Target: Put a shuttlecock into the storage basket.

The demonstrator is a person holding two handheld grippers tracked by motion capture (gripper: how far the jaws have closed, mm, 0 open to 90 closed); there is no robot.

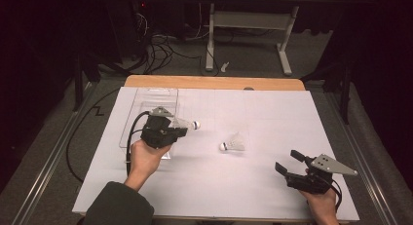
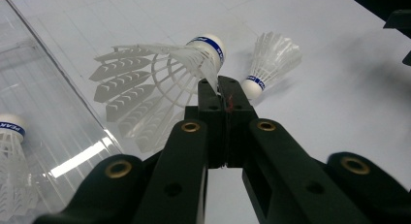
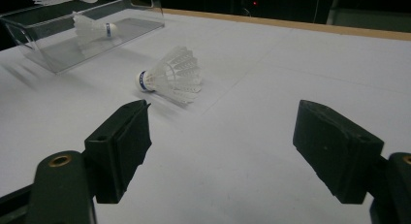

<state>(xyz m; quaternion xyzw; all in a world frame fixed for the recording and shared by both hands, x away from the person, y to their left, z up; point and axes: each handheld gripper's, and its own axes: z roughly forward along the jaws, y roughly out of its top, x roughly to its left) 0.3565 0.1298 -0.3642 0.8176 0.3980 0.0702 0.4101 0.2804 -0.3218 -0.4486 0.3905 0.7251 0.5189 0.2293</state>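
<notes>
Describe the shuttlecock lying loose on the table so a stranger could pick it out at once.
Start at the clear plastic tray on the white table, then look right, toward the table's middle. The loose shuttlecock lies there on its side, alone. Unlike the shuttlecock in the tray or the held shuttlecock in the left gripper, nothing touches it.

The high view looks down on the bench (image 1: 209,186); both gripper views skim it closely, sharing the lying shuttlecock (image 3: 169,78).
</notes>
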